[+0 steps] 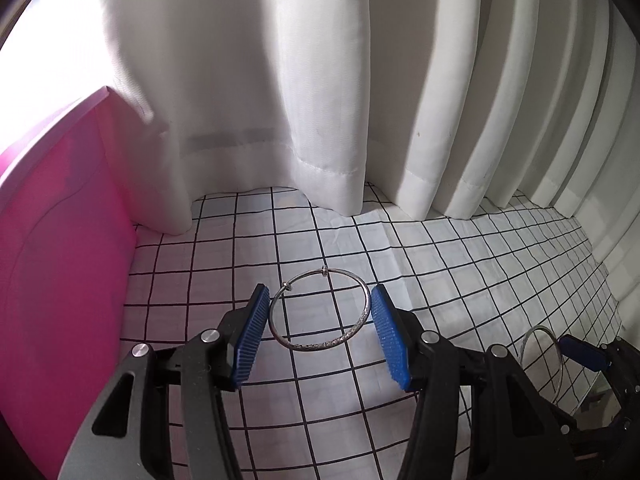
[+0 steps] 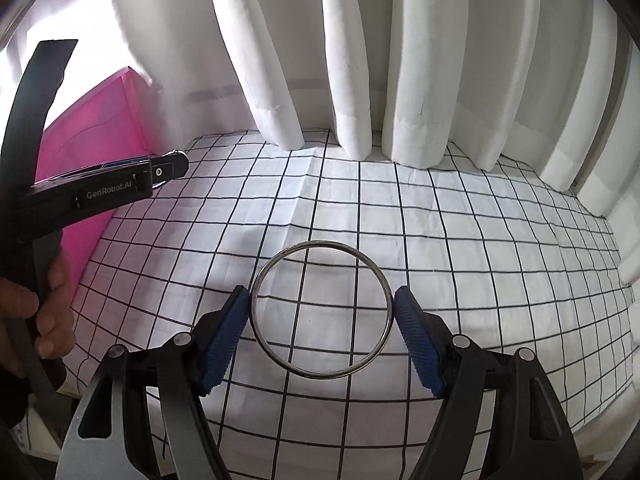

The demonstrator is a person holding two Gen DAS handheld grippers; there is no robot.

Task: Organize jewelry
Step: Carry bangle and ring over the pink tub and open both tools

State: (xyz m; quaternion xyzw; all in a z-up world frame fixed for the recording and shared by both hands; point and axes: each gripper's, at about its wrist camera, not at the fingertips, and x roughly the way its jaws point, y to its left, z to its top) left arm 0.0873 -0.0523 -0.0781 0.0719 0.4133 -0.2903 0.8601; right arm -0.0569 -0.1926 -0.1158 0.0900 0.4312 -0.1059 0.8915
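A: What do your left tongs (image 1: 318,330) have?

B: A thin silver bangle (image 1: 320,308) with two small beads on its wire. It sits upright between the blue ribbed pads (image 1: 250,338), which press on its two sides, so your left tongs are half closed and clamped on it. The bangle hangs in the air above the worktop (image 1: 460,264), which is covered by a white cloth with a black grid.

A: And your right tongs (image 2: 322,332)?

B: They grip a second, plain metal bangle (image 2: 322,310), larger and smooth all round. Its rim touches the blue pad on each side, so these tongs stand fairly wide but are closed on the ring. It too is held above the checked cloth.

A: Where are the two tools relative to each other?

B: In the right wrist view your left tool shows at the left edge, a black body with white lettering, and your hand (image 2: 44,308) wraps its handle. In the left wrist view the right tongs and part of the plain ring appear at the lower right corner.

A: What surrounds them?

B: White pleated curtains (image 1: 320,80) hang behind the worktop, their hems touching the cloth. A pink panel (image 1: 60,220) stands at the left.
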